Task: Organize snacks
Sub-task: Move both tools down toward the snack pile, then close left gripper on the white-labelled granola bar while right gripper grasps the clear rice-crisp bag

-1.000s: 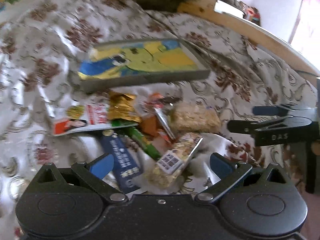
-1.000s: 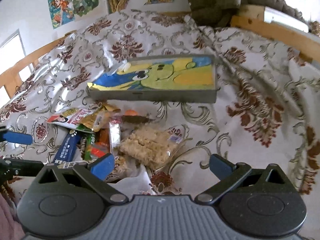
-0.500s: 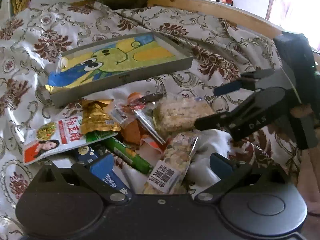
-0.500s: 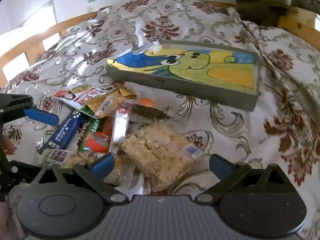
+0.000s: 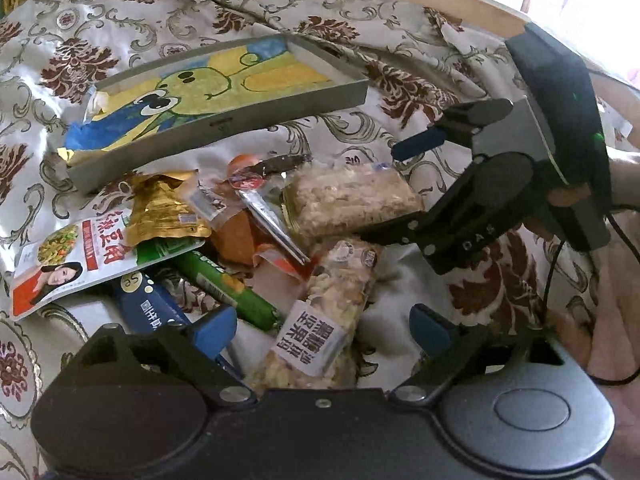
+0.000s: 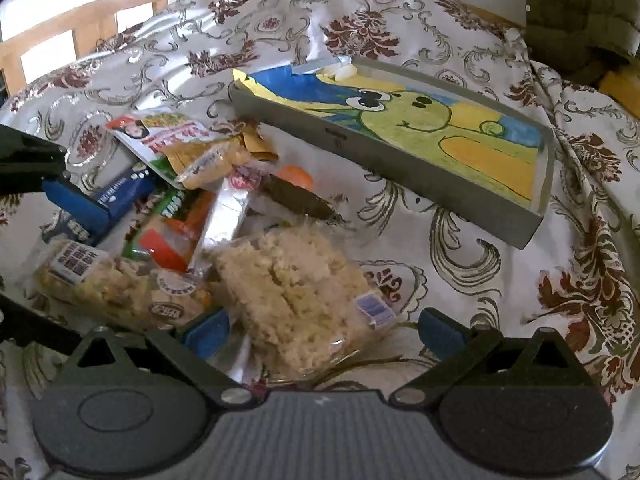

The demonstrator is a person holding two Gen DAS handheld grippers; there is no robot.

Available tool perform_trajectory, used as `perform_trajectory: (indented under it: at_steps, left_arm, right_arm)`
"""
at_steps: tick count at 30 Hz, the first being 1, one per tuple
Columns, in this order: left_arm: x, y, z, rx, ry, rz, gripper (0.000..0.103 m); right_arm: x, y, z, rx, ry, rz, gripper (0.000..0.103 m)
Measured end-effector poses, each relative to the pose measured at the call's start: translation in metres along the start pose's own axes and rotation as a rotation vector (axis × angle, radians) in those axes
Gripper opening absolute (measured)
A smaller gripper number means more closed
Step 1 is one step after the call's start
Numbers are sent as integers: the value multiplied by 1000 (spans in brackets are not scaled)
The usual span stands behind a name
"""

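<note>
Both grippers have dropped toward the snack pile in front of the tray (image 6: 400, 168); right gripper (image 6: 324, 330) gapes around the rice cake pack (image 6: 296, 296); left gripper (image 5: 320, 326) gapes over the labelled nut bar (image 5: 320, 320); sorting unstarted.

Both grippers spread wide, empty

Left gripper (image 5: 324, 326) points forward and down; right gripper (image 6: 326, 330) reaches in from its right, jaws parted.
</note>
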State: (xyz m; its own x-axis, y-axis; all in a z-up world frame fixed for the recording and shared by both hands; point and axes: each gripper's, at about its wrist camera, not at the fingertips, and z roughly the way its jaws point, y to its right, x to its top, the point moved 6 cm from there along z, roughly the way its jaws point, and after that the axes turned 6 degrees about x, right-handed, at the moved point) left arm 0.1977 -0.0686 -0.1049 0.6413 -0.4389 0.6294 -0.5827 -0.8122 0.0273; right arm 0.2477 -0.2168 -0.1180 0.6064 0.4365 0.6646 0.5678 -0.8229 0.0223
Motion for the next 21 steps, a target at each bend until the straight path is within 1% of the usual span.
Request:
perform_trajectory:
  at_steps: [2, 3, 7, 8, 9, 12, 14, 18, 21]
  left_arm:
    - [-1, 1, 2, -1, -6, 7, 93]
    - [-2, 1, 2, -2, -11, 7, 88]
    - [-5, -1, 8, -13, -50, -10, 77]
    - [-6, -2, 9, -18, -57, -14, 72]
    - [-7, -1, 10, -25, -59, -16, 67]
    - [-8, 1, 7, -31, -52, -9, 57]
    - [-8, 2, 7, -35, -48, -8, 53]
    - [-8, 1, 7, -51, -48, -23, 49]
    - [-8, 0, 7, -61, -50, -39, 47]
  right_arm:
    - [0, 1, 2, 3, -3, 2, 103]
    - [1, 2, 3, 5, -4, 5, 103]
    - [1, 5, 7, 14, -4, 14, 103]
    - [2, 6, 7, 15, -2, 15, 103]
    - [2, 6, 8, 16, 2, 15, 103]
    - [4, 6, 9, 12, 7, 8, 103]
    - [5, 6, 11, 15, 9, 4, 103]
    - [4, 8, 14, 12, 9, 7, 103]
    - [3, 10, 16, 22, 13, 21, 103]
